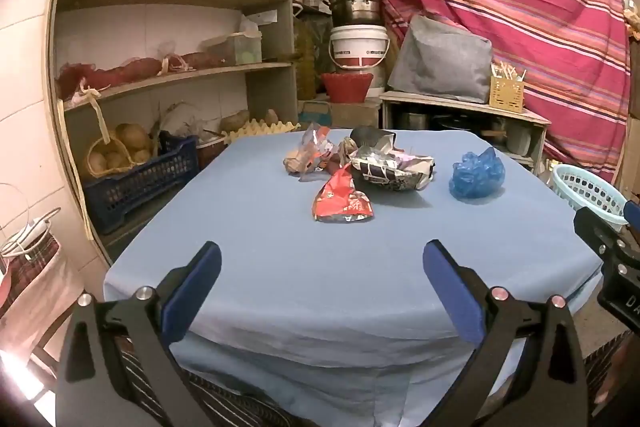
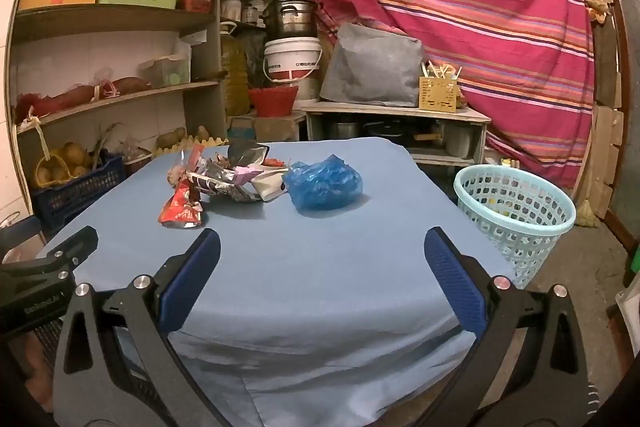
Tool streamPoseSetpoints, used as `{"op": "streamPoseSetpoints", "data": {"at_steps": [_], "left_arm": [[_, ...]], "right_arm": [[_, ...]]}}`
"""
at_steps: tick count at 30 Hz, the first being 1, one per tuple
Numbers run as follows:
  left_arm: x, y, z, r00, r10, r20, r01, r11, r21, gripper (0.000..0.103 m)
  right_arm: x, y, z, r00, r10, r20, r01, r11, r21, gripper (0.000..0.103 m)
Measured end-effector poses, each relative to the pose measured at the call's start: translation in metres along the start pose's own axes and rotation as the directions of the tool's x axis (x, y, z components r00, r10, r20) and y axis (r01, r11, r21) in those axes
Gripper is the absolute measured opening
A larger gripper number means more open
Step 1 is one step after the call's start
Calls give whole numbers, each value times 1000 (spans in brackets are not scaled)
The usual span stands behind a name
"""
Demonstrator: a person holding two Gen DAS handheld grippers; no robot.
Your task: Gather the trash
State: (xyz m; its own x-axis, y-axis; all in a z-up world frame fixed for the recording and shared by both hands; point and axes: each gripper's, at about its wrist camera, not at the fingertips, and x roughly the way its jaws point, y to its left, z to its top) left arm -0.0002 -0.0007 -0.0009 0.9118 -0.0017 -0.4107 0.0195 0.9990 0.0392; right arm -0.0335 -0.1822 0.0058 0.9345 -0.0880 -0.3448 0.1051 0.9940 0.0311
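Trash (image 1: 360,167) (wrappers and a blue bag (image 2: 322,187)) lies on the bench (image 2: 304,267); left gripper (image 1: 322,263) and right gripper (image 2: 322,251) hover with jaws wide, empty.

My left gripper (image 1: 322,259) and right gripper (image 2: 322,247) look alike: black plastic scissor-style arms with triangular cutouts, round silver pivot screws, ribbed dark blue finger pads (image 2: 454,279); white lettering on one black body, partly cut off
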Motion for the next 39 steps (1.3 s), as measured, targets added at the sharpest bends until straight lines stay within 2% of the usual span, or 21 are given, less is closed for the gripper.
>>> {"op": "streamPoseSetpoints", "data": {"at_steps": [39], "left_arm": [[2,-2,5,1000,-6,5,6,1000,3,99]], "right_arm": [[3,-3,-1,1000,-2,-4,2,1000,0,99]]}}
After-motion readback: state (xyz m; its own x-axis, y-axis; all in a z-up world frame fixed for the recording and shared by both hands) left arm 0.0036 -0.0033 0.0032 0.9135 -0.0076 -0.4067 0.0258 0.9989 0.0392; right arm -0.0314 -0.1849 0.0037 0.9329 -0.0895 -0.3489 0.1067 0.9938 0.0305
